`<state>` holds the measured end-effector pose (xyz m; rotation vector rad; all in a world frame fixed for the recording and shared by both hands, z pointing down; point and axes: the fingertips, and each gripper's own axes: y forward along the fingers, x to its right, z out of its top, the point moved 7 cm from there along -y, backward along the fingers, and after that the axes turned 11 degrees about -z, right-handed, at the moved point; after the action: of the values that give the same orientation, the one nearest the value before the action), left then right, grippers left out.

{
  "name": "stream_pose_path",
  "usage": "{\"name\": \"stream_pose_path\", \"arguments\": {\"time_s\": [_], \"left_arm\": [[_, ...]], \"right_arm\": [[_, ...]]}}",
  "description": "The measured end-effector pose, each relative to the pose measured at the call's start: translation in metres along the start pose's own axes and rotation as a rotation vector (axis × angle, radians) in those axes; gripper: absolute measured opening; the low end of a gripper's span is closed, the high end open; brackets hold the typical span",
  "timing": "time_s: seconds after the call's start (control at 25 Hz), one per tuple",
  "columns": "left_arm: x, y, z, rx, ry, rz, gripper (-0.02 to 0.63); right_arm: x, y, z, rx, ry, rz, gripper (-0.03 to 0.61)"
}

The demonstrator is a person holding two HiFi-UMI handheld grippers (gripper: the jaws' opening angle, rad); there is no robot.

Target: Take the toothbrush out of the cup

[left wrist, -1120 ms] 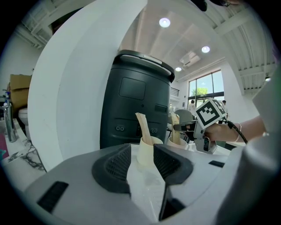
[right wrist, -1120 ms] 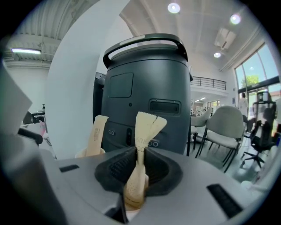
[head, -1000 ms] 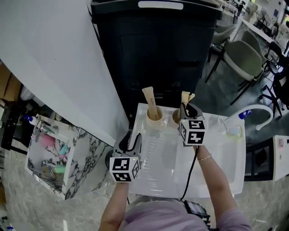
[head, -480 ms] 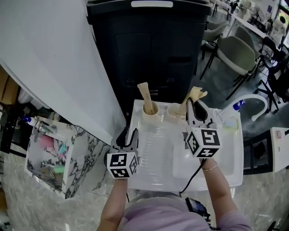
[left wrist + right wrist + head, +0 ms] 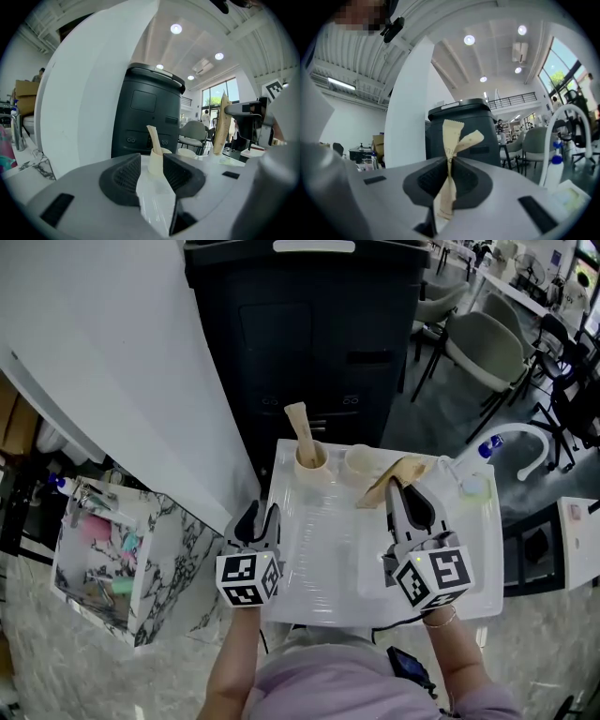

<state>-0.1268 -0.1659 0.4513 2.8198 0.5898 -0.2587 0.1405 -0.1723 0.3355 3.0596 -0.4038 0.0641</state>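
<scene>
Two pale cups stand at the far edge of the white tray. The left cup holds a paper-wrapped toothbrush. The right cup looks empty. My right gripper is shut on a second paper-wrapped toothbrush, held in the air over the tray, nearer me than the right cup and clear of it. My left gripper hovers at the tray's left edge, open, with nothing between its fingers.
A tall black bin stands just behind the tray, and a white curved wall rises to the left. A curved white faucet with a small dish sits at the tray's right. A marbled rack is lower left; chairs are at the far right.
My right gripper lifted the wrapped toothbrush out of the right cup and drew it back toward me over the tray. The left gripper shifted only slightly.
</scene>
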Motion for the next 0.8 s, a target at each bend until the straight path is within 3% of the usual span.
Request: {"name": "stream_pose_path", "arguments": {"time_s": [0.32, 0.8], "left_arm": [[0.0, -0.012, -0.006, -0.008, -0.008, 0.005, 0.15], [-0.013, -0.033, -0.018, -0.029, -0.041, 0.06, 0.147]], "right_arm": [[-0.03, -0.014, -0.074, -0.263, 0.124, 0.085, 0.03], [-0.076, 0.005, -0.153, -0.489, 0.173, 0.118, 0.029]]}}
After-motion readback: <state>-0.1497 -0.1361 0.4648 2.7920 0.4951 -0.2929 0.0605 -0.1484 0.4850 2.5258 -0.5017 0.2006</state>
